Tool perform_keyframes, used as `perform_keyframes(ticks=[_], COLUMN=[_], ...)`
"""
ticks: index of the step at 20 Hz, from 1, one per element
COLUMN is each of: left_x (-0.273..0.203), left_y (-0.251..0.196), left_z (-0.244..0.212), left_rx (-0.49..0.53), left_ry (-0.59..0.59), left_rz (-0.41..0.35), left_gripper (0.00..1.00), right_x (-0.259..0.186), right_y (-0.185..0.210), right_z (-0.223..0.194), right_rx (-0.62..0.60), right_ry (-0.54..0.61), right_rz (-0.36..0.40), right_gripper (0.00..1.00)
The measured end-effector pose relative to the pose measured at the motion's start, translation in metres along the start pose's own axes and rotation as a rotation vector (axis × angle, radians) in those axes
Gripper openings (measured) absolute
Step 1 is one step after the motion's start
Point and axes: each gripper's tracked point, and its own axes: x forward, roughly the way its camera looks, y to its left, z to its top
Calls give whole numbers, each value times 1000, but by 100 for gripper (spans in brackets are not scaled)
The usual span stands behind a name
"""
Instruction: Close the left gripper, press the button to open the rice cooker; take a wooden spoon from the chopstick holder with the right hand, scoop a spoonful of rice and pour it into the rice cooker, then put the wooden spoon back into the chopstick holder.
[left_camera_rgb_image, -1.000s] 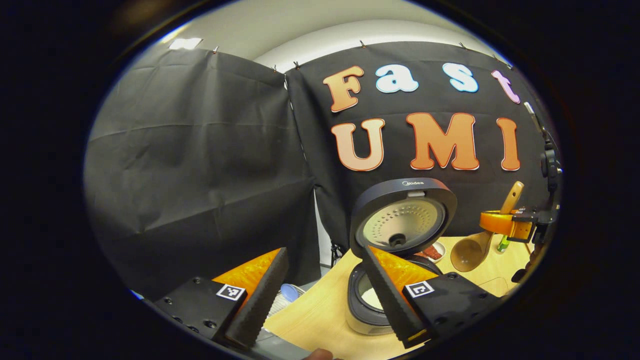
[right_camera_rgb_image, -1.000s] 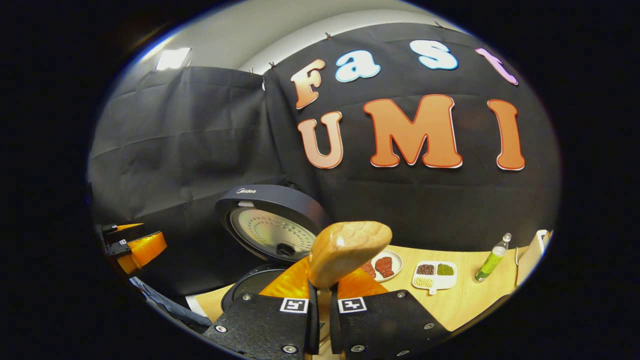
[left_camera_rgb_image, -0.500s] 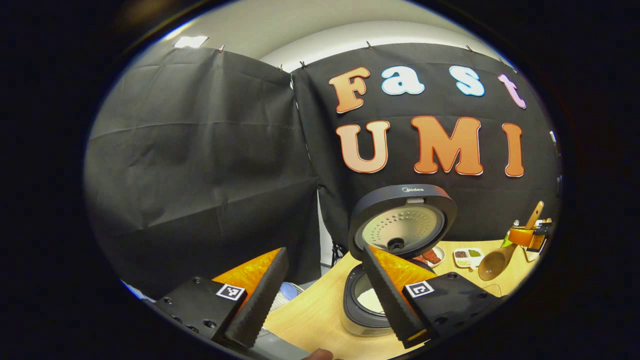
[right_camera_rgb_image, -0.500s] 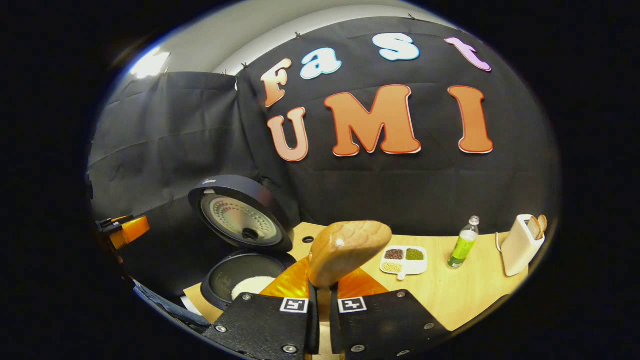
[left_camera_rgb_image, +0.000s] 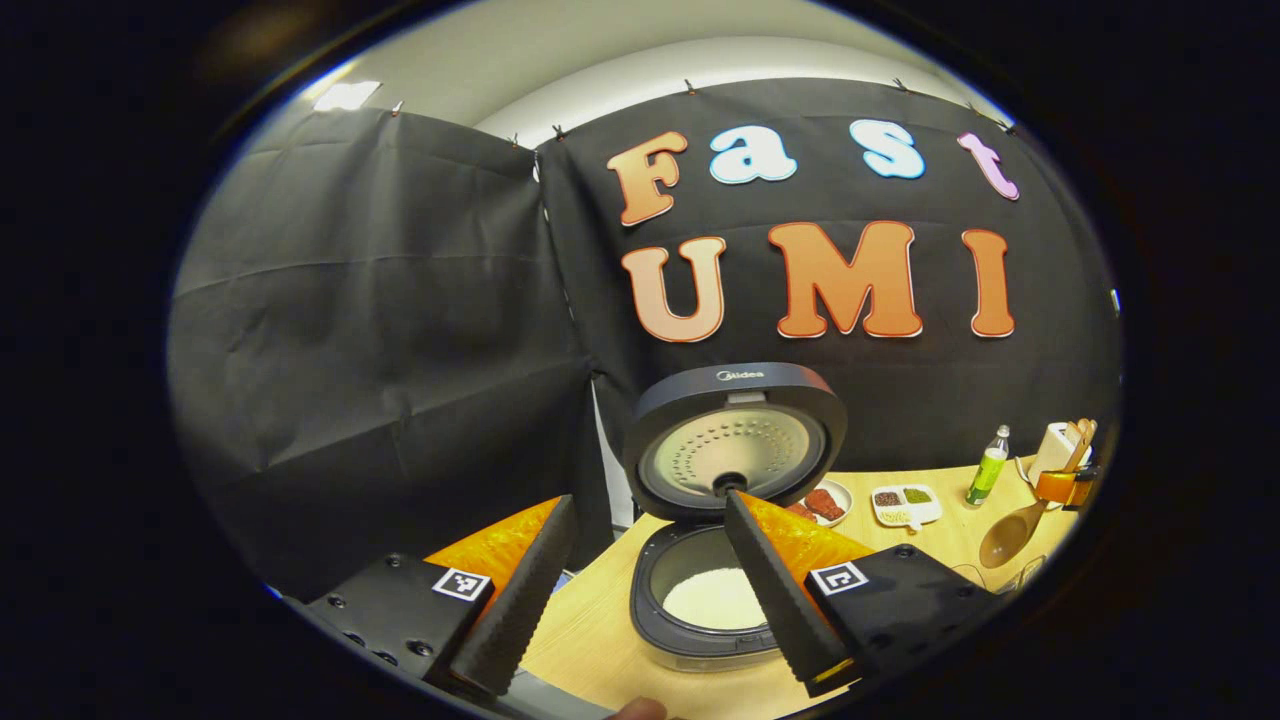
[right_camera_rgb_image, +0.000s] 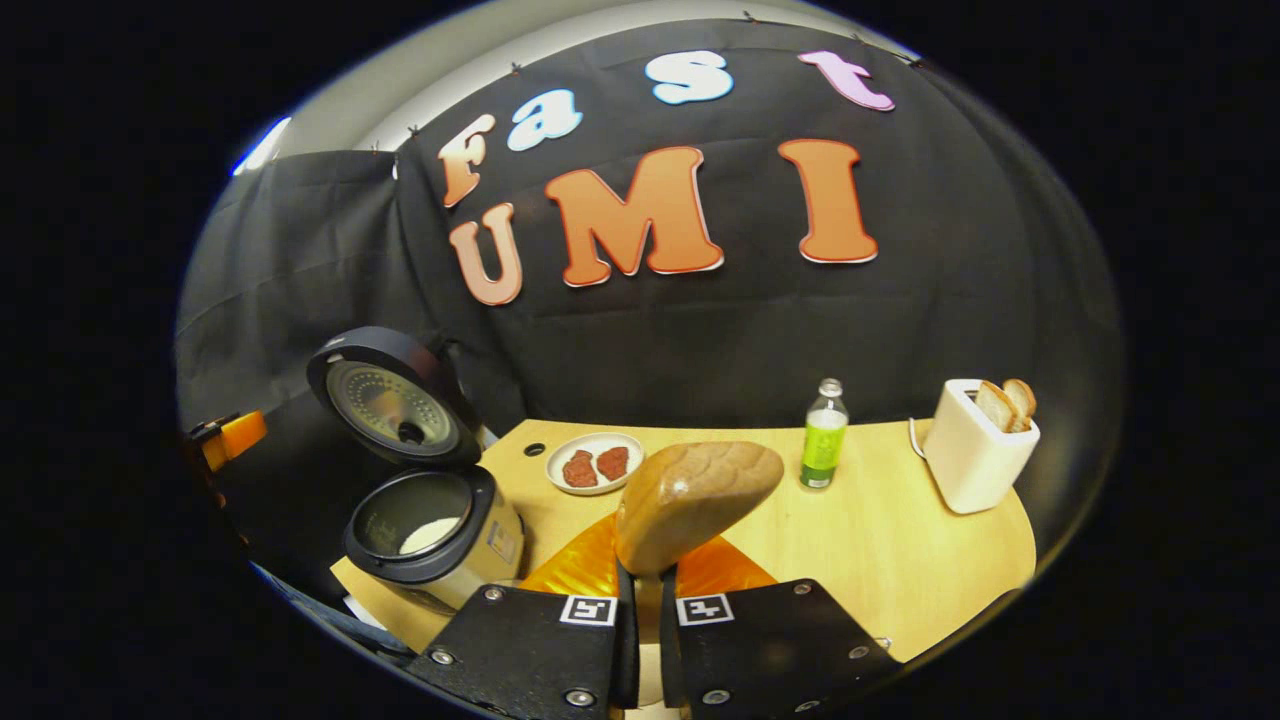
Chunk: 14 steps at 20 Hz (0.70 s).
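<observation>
The dark rice cooker (left_camera_rgb_image: 715, 600) stands open on the wooden table, lid (left_camera_rgb_image: 735, 440) upright, white rice in its pot. My left gripper (left_camera_rgb_image: 650, 503) hovers open and empty just in front of it. Far right, my right gripper (left_camera_rgb_image: 1065, 487) holds a wooden spoon (left_camera_rgb_image: 1005, 535) with its bowl hanging low over the table. In the right gripper view my right gripper (right_camera_rgb_image: 645, 590) is shut on the spoon's handle (right_camera_rgb_image: 695, 500), whose rounded end looms close. The cooker (right_camera_rgb_image: 430, 530) lies far left there. A white chopstick holder (right_camera_rgb_image: 975, 450) with wooden tops stands at the right.
A green bottle (right_camera_rgb_image: 823, 440) stands near the table's back edge, and a white plate (right_camera_rgb_image: 595, 462) with red pieces lies left of it. A divided dish (left_camera_rgb_image: 905, 500) of beans sits beside that plate. The table's front edge curves below the holder (right_camera_rgb_image: 900, 640).
My right gripper has carried the spoon away from the cooker toward the right side of the table. The cooker has slid left in both views. The left gripper stays open.
</observation>
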Motion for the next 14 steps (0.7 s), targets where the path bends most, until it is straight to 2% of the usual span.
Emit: perform_keyframes(ticks=[7, 8, 10, 14], left_x=[5, 5, 6, 4], left_y=[-46, -50, -55, -63], left_z=[-5, -6, -4, 8], left_rx=[-46, -58, -71, -21], left_ry=[43, 57, 59, 15], left_rz=[-90, -96, -105, -103], left_gripper=[93, 100, 94, 100], right_x=[-33, -38, -45, -61], right_y=[-67, -76, -93, -118], right_z=[-26, -29, -34, -41], right_rx=[67, 74, 89, 111], right_ry=[41, 46, 53, 59], right_rz=[-155, -177, -215, -276], right_gripper=[7, 8, 8, 8])
